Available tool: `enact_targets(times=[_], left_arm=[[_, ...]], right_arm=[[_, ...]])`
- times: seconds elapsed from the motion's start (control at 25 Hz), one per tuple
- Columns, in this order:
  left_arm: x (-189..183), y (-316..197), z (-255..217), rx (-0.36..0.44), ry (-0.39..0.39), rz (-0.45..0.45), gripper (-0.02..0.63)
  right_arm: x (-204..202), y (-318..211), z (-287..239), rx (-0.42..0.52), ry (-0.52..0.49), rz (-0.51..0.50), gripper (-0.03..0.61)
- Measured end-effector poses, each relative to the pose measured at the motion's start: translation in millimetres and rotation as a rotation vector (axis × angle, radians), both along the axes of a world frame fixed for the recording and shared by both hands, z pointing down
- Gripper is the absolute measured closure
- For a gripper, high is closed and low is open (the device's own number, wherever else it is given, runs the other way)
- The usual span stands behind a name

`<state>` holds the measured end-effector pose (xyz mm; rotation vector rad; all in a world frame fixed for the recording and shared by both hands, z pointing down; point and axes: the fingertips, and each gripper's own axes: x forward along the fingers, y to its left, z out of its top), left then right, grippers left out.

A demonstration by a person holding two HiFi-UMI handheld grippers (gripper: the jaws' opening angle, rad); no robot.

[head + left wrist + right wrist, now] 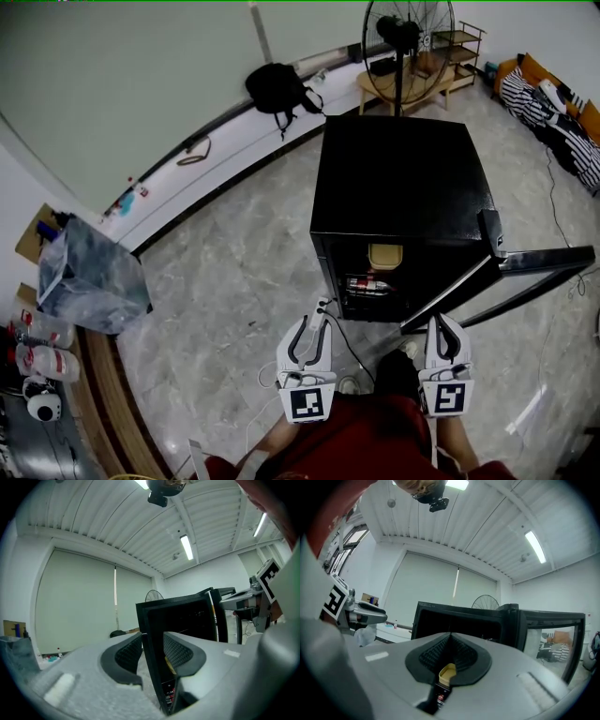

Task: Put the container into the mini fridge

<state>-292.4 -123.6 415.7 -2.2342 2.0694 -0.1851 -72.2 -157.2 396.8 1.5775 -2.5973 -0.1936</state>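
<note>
Pale yellow lidded container (385, 256) sits on the upper shelf inside the black mini fridge (398, 178), above red-labelled cans (366, 285) whose print is too small to read. Each gripper's cube carries a black-and-white square marker. The fridge door (525, 272) stands swung wide to the right, leaving the opening unobstructed over the grey marble floor (234, 272). The left gripper (314, 326), jaws apart and empty, and the right gripper (441, 324), jaws together, are in front of the opening, apart from the container.
</note>
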Motion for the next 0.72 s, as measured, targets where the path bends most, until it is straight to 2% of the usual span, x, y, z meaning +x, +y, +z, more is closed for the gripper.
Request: enact_targets(times=[0.24,0.32,0.48,0.72], left_arm=[[1.5,-0.2,-0.1,0.005,0.024,0.002,0.530],[1.7,0.0,-0.4,0.008,0.021,0.004,0.539],[0.6,-0.1,0.8,0.003,0.028,0.005,0.600],[-4.0,-1.6,-0.4,0.007,0.028,0.004,0.607]], right_arm=[[3.9,1.1,7.0,0.002,0.033,0.003,0.578],[1.2,2.0,3.9,0.002,0.013,-0.001,0.578],[0.6,2.4,4.1,-0.007,0.011,0.003,0.578],[-4.8,3.5,0.5,-0.001,0.004,-0.010,0.578]])
